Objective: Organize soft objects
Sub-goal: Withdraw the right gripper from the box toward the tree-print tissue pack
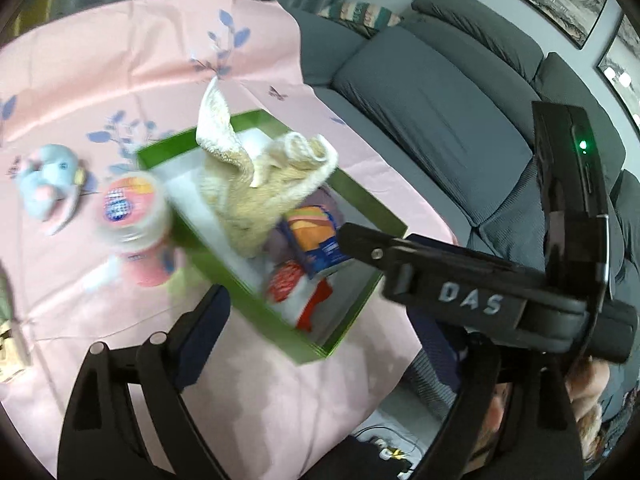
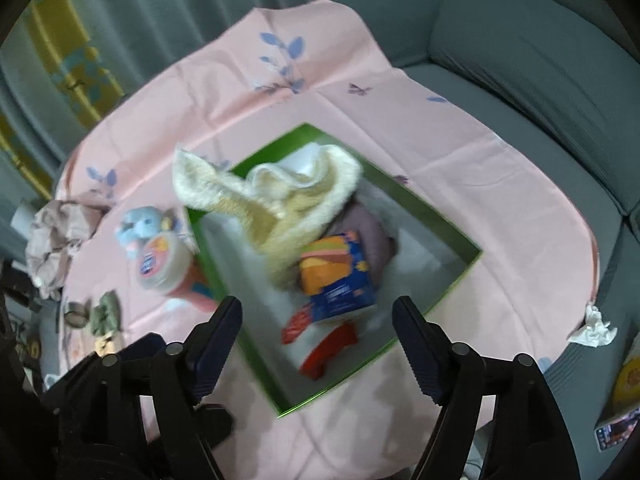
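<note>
A green box (image 1: pixel 362 206) (image 2: pixel 460 276) stands on a pink cloth. A cream towel (image 1: pixel 256 184) (image 2: pixel 280 204) lies crumpled in it, one corner over the rim. Under and beside it are a purple cloth (image 2: pixel 372 236), an orange-blue tissue pack (image 1: pixel 316 240) (image 2: pixel 340 276) and a red-white soft item (image 1: pixel 300 292) (image 2: pixel 320 340). A blue-pink plush toy (image 1: pixel 50 180) (image 2: pixel 138 226) lies left of the box. My right gripper (image 2: pixel 318 344) is open and empty above the box's near end; it also shows from the side in the left wrist view (image 1: pixel 360 240). My left gripper (image 1: pixel 320 332) is open and empty above the box's near corner.
A round pink tub (image 1: pixel 136 220) (image 2: pixel 168 268) stands against the box's left wall. A crumpled pinkish cloth (image 2: pixel 56 236) and small items (image 2: pixel 106 312) lie at the table's left edge. A white tissue (image 2: pixel 594 326) lies at the right edge. A grey sofa (image 1: pixel 440 120) runs along the right.
</note>
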`<state>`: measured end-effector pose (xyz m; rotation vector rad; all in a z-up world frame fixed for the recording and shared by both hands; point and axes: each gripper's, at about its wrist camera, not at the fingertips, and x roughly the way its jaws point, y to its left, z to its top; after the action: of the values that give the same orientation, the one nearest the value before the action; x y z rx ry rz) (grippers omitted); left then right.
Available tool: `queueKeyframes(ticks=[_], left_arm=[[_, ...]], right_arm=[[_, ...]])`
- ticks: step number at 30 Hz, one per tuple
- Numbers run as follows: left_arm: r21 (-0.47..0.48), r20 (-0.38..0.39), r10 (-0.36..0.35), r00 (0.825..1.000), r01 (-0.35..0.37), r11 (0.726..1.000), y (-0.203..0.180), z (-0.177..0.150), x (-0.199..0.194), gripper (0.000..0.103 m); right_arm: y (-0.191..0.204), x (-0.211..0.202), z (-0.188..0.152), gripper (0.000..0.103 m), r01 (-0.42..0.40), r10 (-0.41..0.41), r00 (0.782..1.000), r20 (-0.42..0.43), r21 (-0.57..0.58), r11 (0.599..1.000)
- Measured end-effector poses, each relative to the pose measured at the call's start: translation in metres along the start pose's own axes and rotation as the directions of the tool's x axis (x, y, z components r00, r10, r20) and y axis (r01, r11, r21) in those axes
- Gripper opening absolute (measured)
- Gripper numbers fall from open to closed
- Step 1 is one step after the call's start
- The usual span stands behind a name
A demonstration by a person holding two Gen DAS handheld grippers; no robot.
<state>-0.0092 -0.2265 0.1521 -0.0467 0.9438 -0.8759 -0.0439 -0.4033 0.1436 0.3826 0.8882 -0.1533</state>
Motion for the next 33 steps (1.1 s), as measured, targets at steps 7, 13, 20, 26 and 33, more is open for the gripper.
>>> queueKeyframes(ticks=[7,13,20,26,33], left_arm=[[-0.104,0.081,0.107,0.991,-0.098,0.990,0.046,-0.025,-0.052,0.102],[-0.217,0.105,0.204,0.973,-0.178,0.960,0.088,-0.058,-0.092,0.102],[-0.347,0.076,0.305,0.949,-0.262,0.901,0.137,-0.102,-0.119,0.102],[-0.437,0.025,0.385,0.922,-0.337,0.834,0.174,-0.125,-0.125,0.102],[-0.496,-0.029,0.437,0.899,-0.392,0.775,0.202,-0.151,-0.132,0.102]], right_arm=[[0.033,-0.012,-0.015,0.079,0.017,-0.016,1.000,0.017,-0.059,0.998],[0.055,-0.020,-0.024,0.079,0.006,-0.003,0.999,0.032,-0.094,0.996],[0.079,-0.018,-0.036,0.079,-0.012,0.015,1.000,0.018,-0.118,0.993],[0.109,-0.007,-0.048,0.080,-0.038,0.038,0.999,-0.005,-0.159,0.987],[0.151,0.016,-0.064,0.080,-0.062,0.048,0.997,-0.065,-0.232,0.971]])
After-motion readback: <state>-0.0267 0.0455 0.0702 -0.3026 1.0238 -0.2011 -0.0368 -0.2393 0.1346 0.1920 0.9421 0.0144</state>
